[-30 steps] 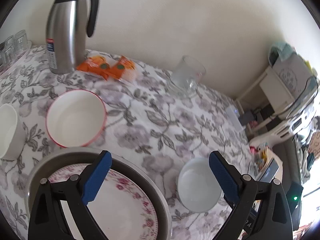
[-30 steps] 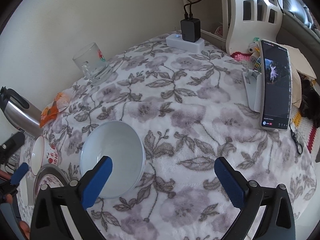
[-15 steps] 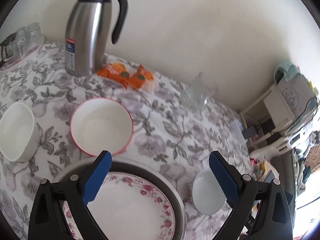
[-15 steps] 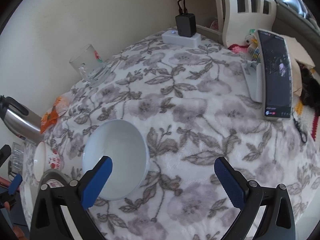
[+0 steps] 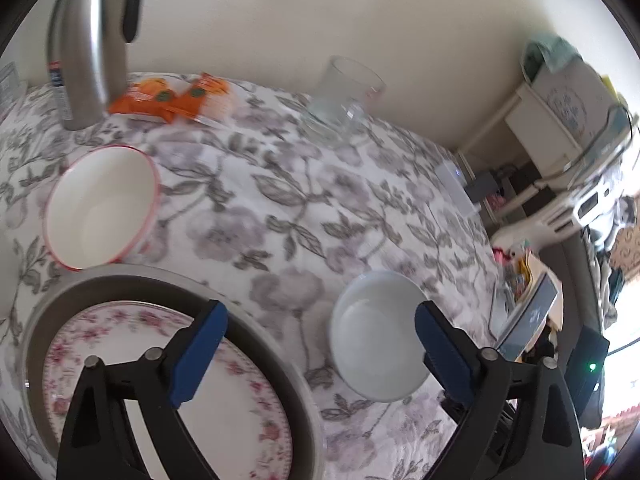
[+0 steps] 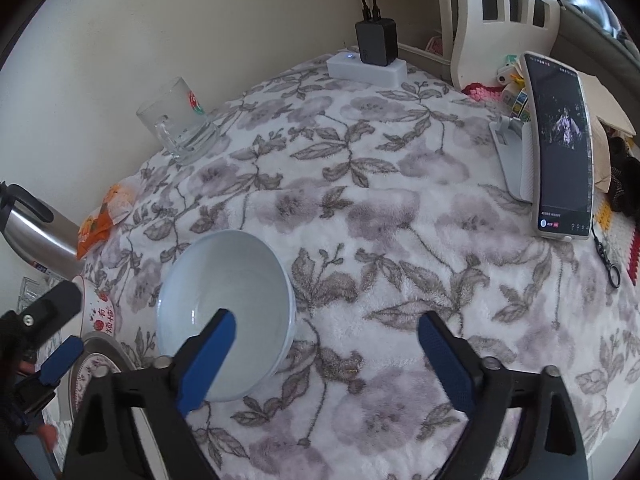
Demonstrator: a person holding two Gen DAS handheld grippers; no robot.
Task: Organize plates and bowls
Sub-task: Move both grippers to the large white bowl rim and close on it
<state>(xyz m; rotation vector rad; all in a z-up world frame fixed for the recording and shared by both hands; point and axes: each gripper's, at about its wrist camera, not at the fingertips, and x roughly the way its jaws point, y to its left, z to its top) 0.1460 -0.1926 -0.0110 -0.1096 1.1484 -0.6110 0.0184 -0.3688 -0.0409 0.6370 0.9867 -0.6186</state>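
Both my hand-held grippers have just been narrowing, yet left (image 5: 318, 354) and right (image 6: 326, 364) gape wide and empty. The pale bowl (image 6: 224, 320) sits under my right one, floral plate (image 5: 160, 380) under left. Beyond: red-rimmed bowl (image 5: 100, 208), glass mug (image 6: 180, 128), steel flask (image 5: 88, 40), flowered worktop (image 6: 400, 240), cream wall.

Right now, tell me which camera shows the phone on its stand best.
The right wrist view: the phone stands upright on its stand, sharp, its lit screen facing the camera. The left wrist view catches it only edge-on, small and blurred, at the table's far side.

Both the left gripper (image 5: 318, 334) and the right gripper (image 6: 326, 346) point steeply downward, jaws wide but just narrowing, nothing pinched between them.
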